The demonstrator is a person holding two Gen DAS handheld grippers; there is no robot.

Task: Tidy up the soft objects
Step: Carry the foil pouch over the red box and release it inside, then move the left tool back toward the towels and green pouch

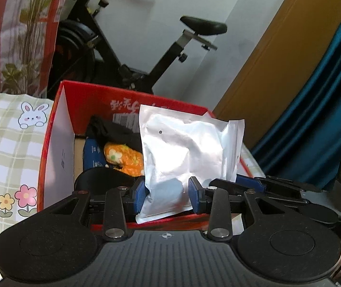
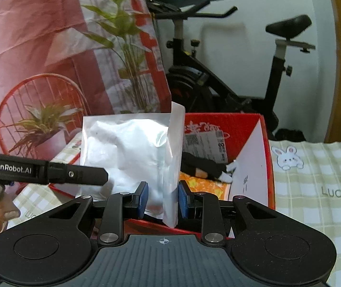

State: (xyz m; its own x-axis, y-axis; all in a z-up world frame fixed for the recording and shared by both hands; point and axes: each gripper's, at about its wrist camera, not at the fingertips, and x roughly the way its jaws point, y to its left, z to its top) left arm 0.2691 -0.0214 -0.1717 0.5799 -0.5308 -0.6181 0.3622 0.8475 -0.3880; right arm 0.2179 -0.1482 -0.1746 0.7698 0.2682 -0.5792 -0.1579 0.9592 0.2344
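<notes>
I have one soft, silvery-white plastic pouch (image 1: 189,153) held upright above the one open red cardboard box (image 1: 58,129), and both tools are on it. My left gripper (image 1: 166,195) pinches its lower edge between two blue pads, and my right gripper (image 2: 163,199) clamps the pouch's folded side seam. Inside the box I count three soft items: one black garment (image 1: 113,129), one orange flowered cloth (image 1: 125,157) and one dark blue piece (image 1: 92,154). One exercise bike (image 1: 132,55) stands behind.
</notes>
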